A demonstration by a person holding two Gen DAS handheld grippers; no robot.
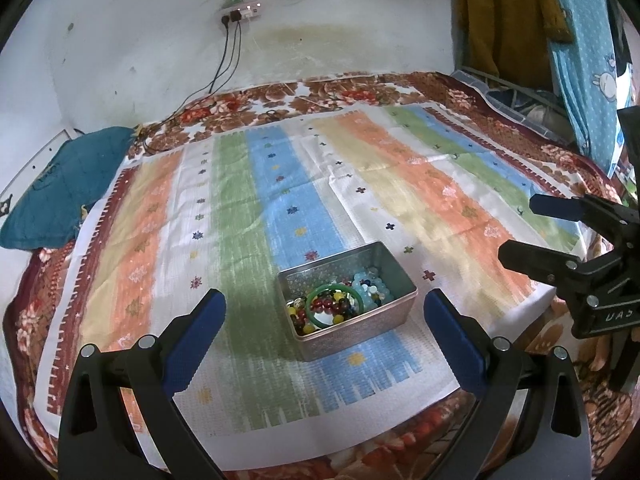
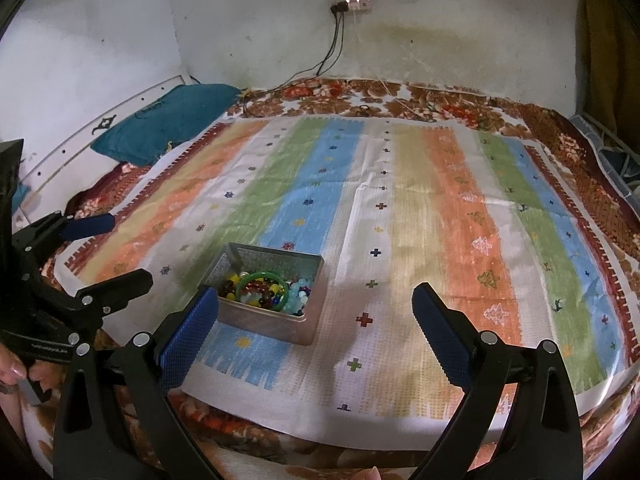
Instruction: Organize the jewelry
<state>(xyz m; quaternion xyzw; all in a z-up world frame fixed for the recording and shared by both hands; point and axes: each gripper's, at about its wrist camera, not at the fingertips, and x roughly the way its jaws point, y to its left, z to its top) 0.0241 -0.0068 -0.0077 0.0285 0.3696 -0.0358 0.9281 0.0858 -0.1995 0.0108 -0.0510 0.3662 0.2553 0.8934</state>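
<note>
A silver metal tin (image 1: 394, 312) (image 2: 264, 322) sits on the striped cloth near its front edge. Inside lie a green bangle (image 1: 335, 304) (image 2: 262, 286), multicoloured bead bracelets (image 1: 298, 318) (image 2: 232, 284) and a pale blue bead bracelet (image 1: 370, 286) (image 2: 298, 294). My left gripper (image 1: 325, 320) is open and empty, its fingers on either side of the tin, short of it. My right gripper (image 2: 314, 312) is open and empty, with its left finger (image 2: 188, 336) at the tin's near left corner. Each gripper shows in the other's view: right (image 1: 516, 228), left (image 2: 120, 248).
The striped cloth (image 1: 280, 184) (image 2: 400, 220) covers a bed with a brown floral blanket (image 1: 360, 92). A teal pillow (image 1: 68, 184) (image 2: 168, 120) lies at the back left. Cables (image 1: 224, 68) hang from a wall socket. Clothes (image 1: 508, 20) hang at the right.
</note>
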